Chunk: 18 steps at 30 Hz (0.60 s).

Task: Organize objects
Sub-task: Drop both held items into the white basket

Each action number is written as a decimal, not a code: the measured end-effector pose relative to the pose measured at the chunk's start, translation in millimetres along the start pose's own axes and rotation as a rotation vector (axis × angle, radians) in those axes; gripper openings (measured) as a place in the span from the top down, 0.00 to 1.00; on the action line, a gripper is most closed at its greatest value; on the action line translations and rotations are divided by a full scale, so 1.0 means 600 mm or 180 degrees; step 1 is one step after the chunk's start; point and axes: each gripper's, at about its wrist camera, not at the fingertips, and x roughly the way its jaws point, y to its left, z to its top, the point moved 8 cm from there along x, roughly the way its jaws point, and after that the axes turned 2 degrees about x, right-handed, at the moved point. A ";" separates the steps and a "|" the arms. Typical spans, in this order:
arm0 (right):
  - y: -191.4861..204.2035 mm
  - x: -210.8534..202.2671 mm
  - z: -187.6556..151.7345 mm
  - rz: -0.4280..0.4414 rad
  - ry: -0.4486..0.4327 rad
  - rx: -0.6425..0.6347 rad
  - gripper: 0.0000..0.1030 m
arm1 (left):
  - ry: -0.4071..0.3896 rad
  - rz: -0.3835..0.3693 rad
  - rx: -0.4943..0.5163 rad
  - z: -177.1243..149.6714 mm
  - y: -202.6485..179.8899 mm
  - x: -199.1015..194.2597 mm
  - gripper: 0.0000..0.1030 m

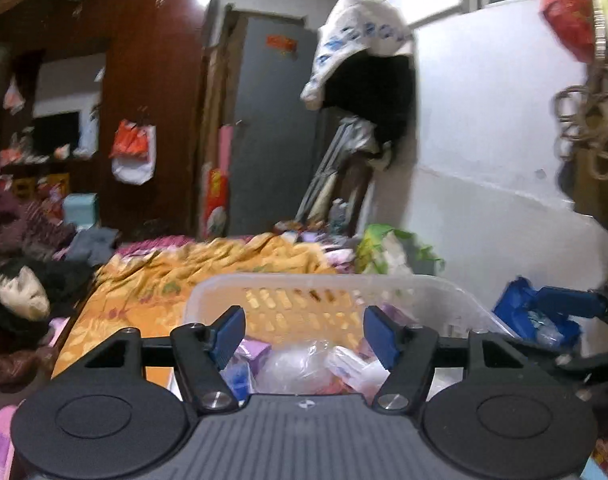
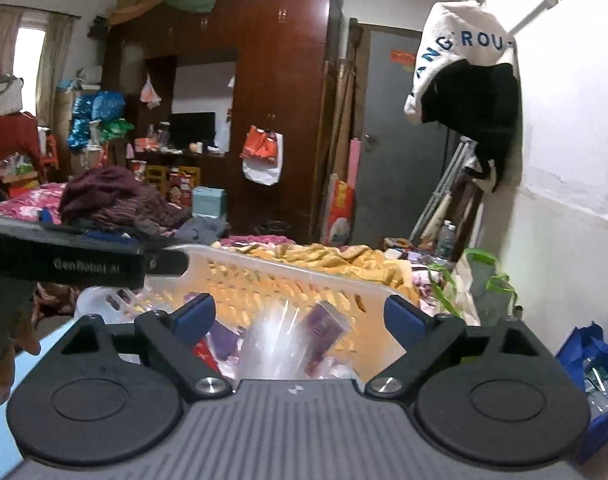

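Dark red-brown wardrobe (image 2: 263,92) fills the back wall of a crowded bedroom, w/ a grey door (image 2: 400,140) to its right. White wall (image 1: 484,140) runs along the right side; a white bag w/ blue letters (image 2: 460,52) hangs over something black there.

Bed w/ an orange patterned blanket (image 1: 175,276) lies in the middle. Heap of dark purple clothes (image 2: 111,200) sits on the far left of the bed.

See-through plastic basket (image 1: 384,284) w/ slotted walls rests on the blanket, just in front of both cameras. Inside it: clear plastic bags (image 1: 295,364) and a purple packet (image 2: 324,336), loosely piled.

Blue bag (image 2: 592,380) stands low at the right, by the wall; a green-handled bag (image 2: 480,280) sits nearer the bed's far end.

Left tool (image 1: 304,336) is above the basket's near edge, blue pads apart, nothing gripped. Right tool (image 2: 299,320) also over the basket, pads spread wider, nothing between them touching. Left tool's black body (image 2: 63,260) shows at the left of the right-hand view.
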 end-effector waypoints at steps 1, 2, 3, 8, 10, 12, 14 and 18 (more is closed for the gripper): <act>0.000 -0.020 -0.004 0.0057 -0.0048 0.0045 0.07 | -0.0065 -0.0028 0.0011 -0.004 -0.002 -0.017 0.33; -0.002 -0.042 -0.009 0.0086 -0.0103 0.0074 0.00 | -0.0117 -0.0047 0.0027 -0.008 -0.005 -0.036 0.33; -0.007 -0.059 -0.011 0.0097 -0.0179 0.0093 0.00 | -0.0173 -0.0082 0.0047 -0.015 -0.011 -0.058 0.31; -0.015 -0.112 -0.076 0.0124 -0.0187 0.0148 0.00 | -0.0191 -0.0291 0.0216 -0.084 -0.043 -0.124 0.21; -0.018 -0.095 -0.110 0.0144 -0.0010 0.0222 0.00 | -0.0079 -0.0326 0.0253 -0.116 -0.047 -0.120 0.21; -0.015 -0.062 -0.142 0.0194 0.0242 0.0254 0.00 | 0.0055 -0.0383 0.0202 -0.142 -0.042 -0.108 0.21; -0.009 -0.027 -0.173 0.0194 0.0484 0.0222 0.05 | 0.0161 -0.0348 0.0161 -0.158 -0.033 -0.092 0.21; 0.001 0.021 -0.204 0.0211 0.0788 0.0234 0.22 | 0.0357 -0.0237 0.0123 -0.183 -0.014 -0.056 0.21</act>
